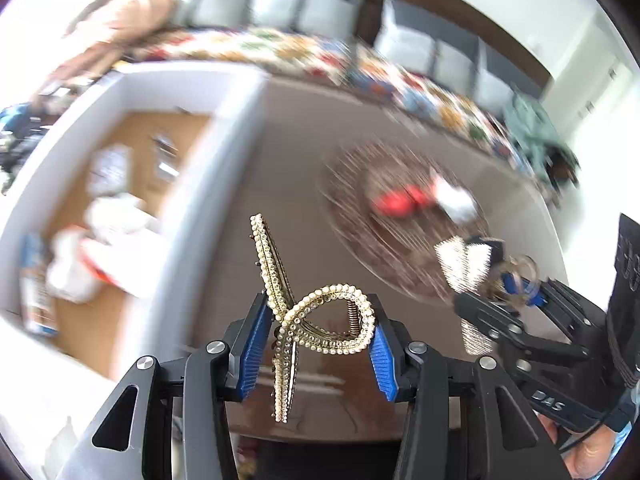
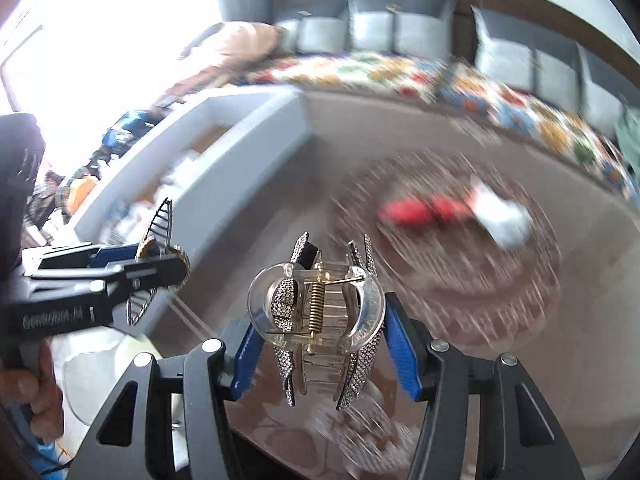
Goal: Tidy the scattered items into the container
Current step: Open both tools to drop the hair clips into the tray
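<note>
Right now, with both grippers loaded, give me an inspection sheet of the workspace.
Surface: brown table, blurred by motion.
Job's things: gold pearl hair clip held in the left gripper; clear rhinestone claw clip held in the right gripper; white-walled container on the left, already holding blurred items.
Clutter: round patterned mat carrying red and white objects, too blurred to name.
Grippers: both shut on their clips, side by side above the table.
Cables: a thin dark cable by the hand at the right gripper's handle.
Surroundings: sofa with grey cushions and a floral cover.
</note>
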Motion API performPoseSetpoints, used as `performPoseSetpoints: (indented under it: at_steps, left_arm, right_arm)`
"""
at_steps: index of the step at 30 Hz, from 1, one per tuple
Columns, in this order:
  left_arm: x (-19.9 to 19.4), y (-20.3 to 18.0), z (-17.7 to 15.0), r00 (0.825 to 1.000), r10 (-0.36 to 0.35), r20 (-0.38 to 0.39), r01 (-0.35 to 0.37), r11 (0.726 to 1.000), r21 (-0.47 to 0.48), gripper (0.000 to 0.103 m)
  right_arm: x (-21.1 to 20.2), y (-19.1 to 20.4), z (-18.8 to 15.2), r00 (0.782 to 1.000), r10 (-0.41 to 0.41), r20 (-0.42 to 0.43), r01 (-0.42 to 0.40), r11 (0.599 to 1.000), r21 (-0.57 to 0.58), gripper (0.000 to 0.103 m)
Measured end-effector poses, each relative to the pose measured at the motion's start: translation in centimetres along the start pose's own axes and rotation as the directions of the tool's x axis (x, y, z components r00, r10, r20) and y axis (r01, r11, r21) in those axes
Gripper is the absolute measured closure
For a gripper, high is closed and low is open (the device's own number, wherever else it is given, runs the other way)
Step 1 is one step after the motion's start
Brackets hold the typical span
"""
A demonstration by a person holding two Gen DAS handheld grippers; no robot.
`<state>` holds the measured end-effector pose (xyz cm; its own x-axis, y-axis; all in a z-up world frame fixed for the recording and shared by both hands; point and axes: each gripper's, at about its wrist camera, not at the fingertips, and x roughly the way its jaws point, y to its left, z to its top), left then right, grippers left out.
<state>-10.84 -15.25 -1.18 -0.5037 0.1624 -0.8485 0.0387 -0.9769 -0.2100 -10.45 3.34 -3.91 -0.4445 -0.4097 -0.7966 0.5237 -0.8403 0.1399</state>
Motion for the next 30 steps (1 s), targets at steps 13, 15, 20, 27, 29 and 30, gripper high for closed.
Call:
performPoseSetpoints:
  at_steps: [13, 15, 20, 27, 29, 30]
  left_arm:
    - [-2.5, 18.3, 1.8, 0.986, 0.165, -0.033, -0.168, 0.956, -0.239, 0.057]
    - [-2.1, 19.5, 1.2, 0.985, 0.164, -0.049, -0.171, 0.952, -0.255, 0.057]
    - [-0.3, 21.8, 0.1, 0.988, 0.131, -0.084, -0.15, 0.944, -0.294, 0.057]
    - [1.9, 23.7, -0.1, 0.986, 0.079, -0.149, -0.126, 0.933, -0.338, 0.051]
    - [2.4, 24.2, -0.1, 0.984, 0.07, -0.163, -0.124, 0.929, -0.35, 0.043]
    - [2.2, 24.4, -0.2, 0.984, 0.078, -0.158, -0.13, 0.926, -0.355, 0.04]
  right_arm:
    - [5.0, 19.6, 9.4, 0.966, 0.258, -0.001, -0.248, 0.931, -0.269, 0.047]
    - [6.2, 21.4, 9.6, 0.961, 0.275, -0.03, -0.272, 0.92, -0.283, 0.047]
    - [10.8, 24.6, 9.1, 0.948, 0.295, -0.118, -0.317, 0.9, -0.299, 0.047]
    - [14.9, 26.5, 5.6, 0.945, 0.268, -0.185, -0.322, 0.858, -0.399, 0.045]
    - [15.2, 26.8, 5.1, 0.946, 0.262, -0.191, -0.32, 0.848, -0.422, 0.043]
    - [15.2, 26.9, 4.9, 0.946, 0.262, -0.193, -0.321, 0.845, -0.428, 0.043]
